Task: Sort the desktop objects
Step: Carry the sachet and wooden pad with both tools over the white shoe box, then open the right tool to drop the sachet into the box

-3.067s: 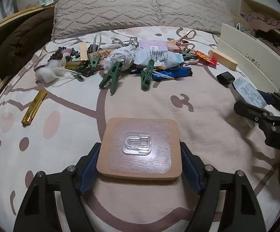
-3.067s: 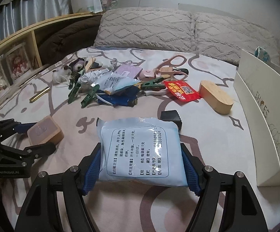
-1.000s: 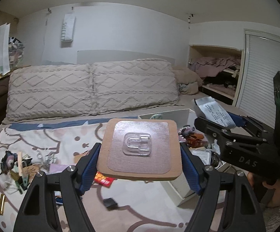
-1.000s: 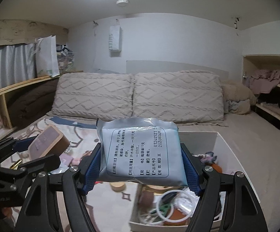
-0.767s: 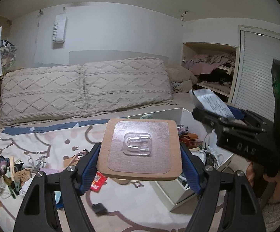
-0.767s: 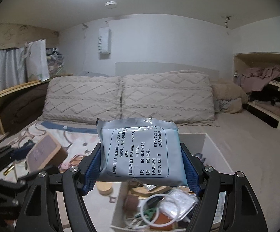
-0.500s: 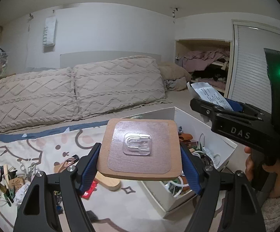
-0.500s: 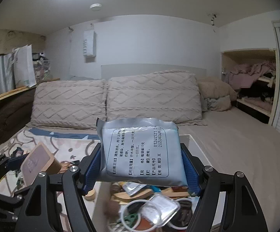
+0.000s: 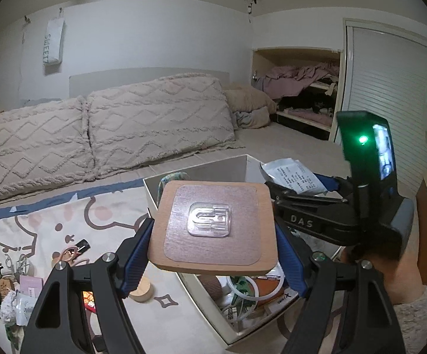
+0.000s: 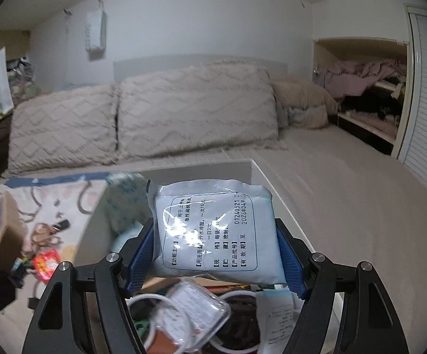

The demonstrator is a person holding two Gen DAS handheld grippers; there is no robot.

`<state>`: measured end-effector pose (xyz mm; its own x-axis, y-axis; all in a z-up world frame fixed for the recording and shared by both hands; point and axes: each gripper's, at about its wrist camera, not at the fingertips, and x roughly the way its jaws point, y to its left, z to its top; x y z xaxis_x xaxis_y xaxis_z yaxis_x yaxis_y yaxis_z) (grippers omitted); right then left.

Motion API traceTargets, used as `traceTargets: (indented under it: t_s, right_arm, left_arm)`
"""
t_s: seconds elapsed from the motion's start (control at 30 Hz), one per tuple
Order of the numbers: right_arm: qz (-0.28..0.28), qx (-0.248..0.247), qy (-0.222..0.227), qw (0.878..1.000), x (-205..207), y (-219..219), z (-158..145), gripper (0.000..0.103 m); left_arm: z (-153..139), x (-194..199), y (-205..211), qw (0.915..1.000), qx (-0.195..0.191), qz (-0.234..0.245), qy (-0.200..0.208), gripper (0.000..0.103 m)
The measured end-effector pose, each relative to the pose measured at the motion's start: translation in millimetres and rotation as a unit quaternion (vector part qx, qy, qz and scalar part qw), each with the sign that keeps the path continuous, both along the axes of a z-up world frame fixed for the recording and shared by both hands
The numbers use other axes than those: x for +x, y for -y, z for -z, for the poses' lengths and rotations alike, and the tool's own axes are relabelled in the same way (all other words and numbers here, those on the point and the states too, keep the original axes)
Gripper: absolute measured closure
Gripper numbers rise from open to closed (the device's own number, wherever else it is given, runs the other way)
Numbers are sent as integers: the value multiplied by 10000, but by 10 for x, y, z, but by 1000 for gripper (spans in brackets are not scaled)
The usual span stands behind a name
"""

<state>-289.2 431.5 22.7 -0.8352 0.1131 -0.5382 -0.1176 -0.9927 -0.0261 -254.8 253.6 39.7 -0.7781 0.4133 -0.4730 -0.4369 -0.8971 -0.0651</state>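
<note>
Left gripper [image 9: 213, 237] squeezing a square wooden board with clear plastic hook [image 9: 212, 227], right gripper [image 10: 218, 246] squeezing a pale blue printed packet [image 10: 216, 234], both above the white open box [image 9: 195, 174] on the bed

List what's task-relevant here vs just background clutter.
In play:
- wooden block, held by left gripper
- white sachet, held by right gripper
- white box
- leftover pile on the bedspread

Background:
- pillows
- closet shelves

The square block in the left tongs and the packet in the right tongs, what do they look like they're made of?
Square block: looks like wood, matte tan with rounded corners, topped by a clear plastic adhesive hook, glossy and see-through. Packet: probably plastic or foil-laminate film, pale blue and shiny, with glare streaks, wrinkles and printed black text.
</note>
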Motion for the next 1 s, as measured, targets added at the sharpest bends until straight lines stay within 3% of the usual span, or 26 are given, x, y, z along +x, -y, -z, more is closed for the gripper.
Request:
traceTargets:
  t_s: [0.2,0.37,0.47,0.6,0.93,1.0]
  right_arm:
    - [-4,-31,416,9991,-81,-82,196,27]
    - [94,-238,500,9984,-72,-211,239,27]
    - [179,-235,642,9975,-77,-253,283,14]
    - [66,-85,939,9955,-107,-225,388,13]
    - [8,-97,843,9964,-19,-272,332,13]
    - [29,-160,744,9971,6,-300,308,0]
  left_arm:
    - [94,-137,-104,9996,6,79,277,26]
    - [123,-200,-203,9992,-50,120,367,26]
    - [131,-238,-245,9989,-50,140,438,26]
    - [136,-298,-291,9984,-32,154,543,26]
    - [147,-448,-388,9970,-27,120,763,26]
    - [151,-458,-395,9970,-54,103,769,26]
